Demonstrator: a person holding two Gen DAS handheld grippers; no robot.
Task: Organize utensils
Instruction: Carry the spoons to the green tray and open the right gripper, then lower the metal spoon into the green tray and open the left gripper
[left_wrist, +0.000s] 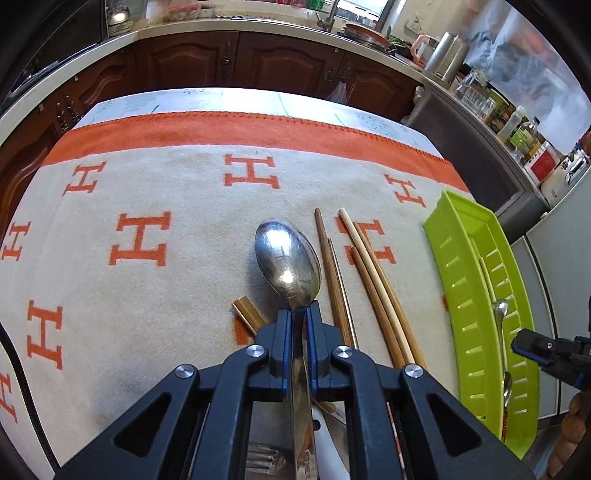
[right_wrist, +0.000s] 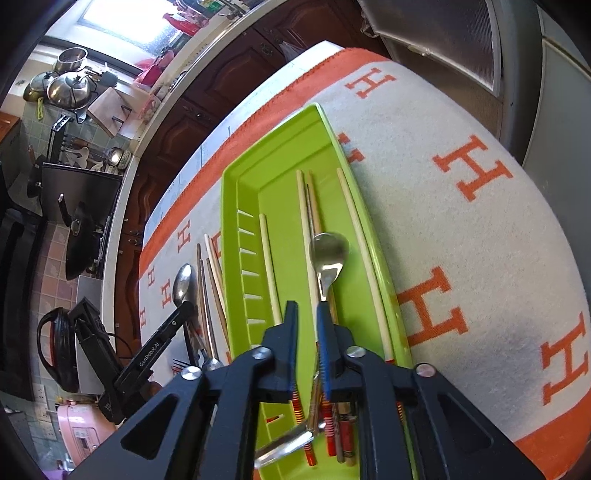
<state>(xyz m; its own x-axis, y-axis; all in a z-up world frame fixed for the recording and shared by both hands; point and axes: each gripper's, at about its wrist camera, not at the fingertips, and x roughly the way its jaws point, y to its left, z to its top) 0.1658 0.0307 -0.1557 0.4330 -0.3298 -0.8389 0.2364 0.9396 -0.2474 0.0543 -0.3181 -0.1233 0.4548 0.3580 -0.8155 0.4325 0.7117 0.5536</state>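
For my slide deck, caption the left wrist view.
Left gripper clamps a large steel spoon above loose chopsticks, green tray at right.

A: From where does the left wrist view look?

B: It sits just behind the left gripper (left_wrist: 299, 314) and looks steeply down and forward over the cloth (left_wrist: 147, 192), toward the kitchen cabinets (left_wrist: 236, 59). It is very near; the fingers fill the bottom of the picture.

A: And the right wrist view?

B: It sits behind the right gripper (right_wrist: 306, 314), also tilted down, close above the green tray (right_wrist: 236, 184).

A: What do the two views share?

B: The tray (left_wrist: 443, 240) at the right edge of the left view, the cloth (right_wrist: 461, 129), and the chopsticks (left_wrist: 365, 277) beside the tray (right_wrist: 212, 266). Each view also shows the other gripper (left_wrist: 517, 341) (right_wrist: 184, 308).
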